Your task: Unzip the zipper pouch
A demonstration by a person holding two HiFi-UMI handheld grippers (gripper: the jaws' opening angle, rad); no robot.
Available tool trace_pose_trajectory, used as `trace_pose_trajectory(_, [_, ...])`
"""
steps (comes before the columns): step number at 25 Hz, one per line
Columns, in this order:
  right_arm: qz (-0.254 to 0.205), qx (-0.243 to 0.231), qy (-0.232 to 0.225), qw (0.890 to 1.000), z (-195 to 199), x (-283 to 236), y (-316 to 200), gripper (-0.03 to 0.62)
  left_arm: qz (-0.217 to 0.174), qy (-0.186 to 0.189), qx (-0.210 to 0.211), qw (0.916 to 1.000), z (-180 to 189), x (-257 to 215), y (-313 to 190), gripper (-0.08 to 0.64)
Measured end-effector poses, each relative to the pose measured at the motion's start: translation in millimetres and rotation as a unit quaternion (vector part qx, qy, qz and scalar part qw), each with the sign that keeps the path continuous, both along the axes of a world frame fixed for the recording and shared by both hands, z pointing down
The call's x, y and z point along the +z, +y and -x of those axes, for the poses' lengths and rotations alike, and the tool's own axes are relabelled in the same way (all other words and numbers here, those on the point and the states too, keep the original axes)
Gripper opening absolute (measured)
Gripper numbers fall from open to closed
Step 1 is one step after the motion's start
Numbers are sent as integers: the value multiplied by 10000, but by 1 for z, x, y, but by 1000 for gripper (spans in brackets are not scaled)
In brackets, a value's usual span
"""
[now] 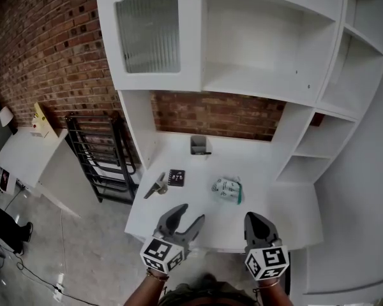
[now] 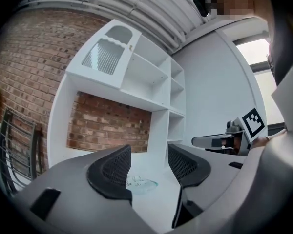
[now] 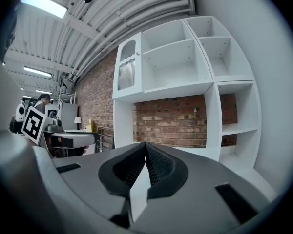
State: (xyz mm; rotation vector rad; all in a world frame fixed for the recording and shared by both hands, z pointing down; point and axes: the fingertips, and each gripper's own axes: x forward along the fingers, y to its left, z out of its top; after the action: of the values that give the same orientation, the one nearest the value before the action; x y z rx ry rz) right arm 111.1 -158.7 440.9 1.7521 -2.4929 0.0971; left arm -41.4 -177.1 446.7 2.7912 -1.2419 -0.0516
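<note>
Head view: zipper pouch [image 1: 227, 190] lay flat on the white desk [image 1: 268, 171], ahead of both grippers, touched by neither.
Left gripper [image 1: 190, 214]: jaws stood apart with nothing between them.
Right gripper [image 1: 255, 218]: jaws were pressed together, holding nothing.
Left of pouch: a small black card [image 1: 176, 178] lay.

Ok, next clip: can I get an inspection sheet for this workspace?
Surface: white desk, part of a shelf unit.
Job's things: zipper pouch lying flat, untouched.
Clutter: black marker tile, metal clip, grey holder.
Grippers: left gripper open, empty; right gripper shut, empty; both short of the pouch.
Cables: thin cable on the floor, left.
Surroundings: brick wall, black rack.
</note>
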Motion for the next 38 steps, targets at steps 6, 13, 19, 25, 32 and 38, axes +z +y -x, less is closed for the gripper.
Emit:
trace_pose_trajectory(6, [-168,46,-95,9998,13,-12,12,2,-100,33,-360,9993,35,-17,18,189])
trace_pose_trajectory(13, [-320,145,-50,9994,16,-21,24,2,-239,63,-508,9984,48,-26,30,132])
trace_pose_trajectory(19, [-340,260,-43,9991,11,-19,34,2,-285,-19,-640,9975,53,-29,39,44])
trace_pose_trajectory(25, [-368,333,-41,9988,6,-19,42,2,-335,-57,-765,9965,54,-31,45,7])
trace_pose_trajectory(32, [-445,306,62,9985,4,-21,48,2,-261,-18,-786,9966,51,-29,47,2])
trace_pose_trajectory(38, [-490,329,102,9982,-1,-23,53,2,-309,-104,-730,9968,41,-31,51,2])
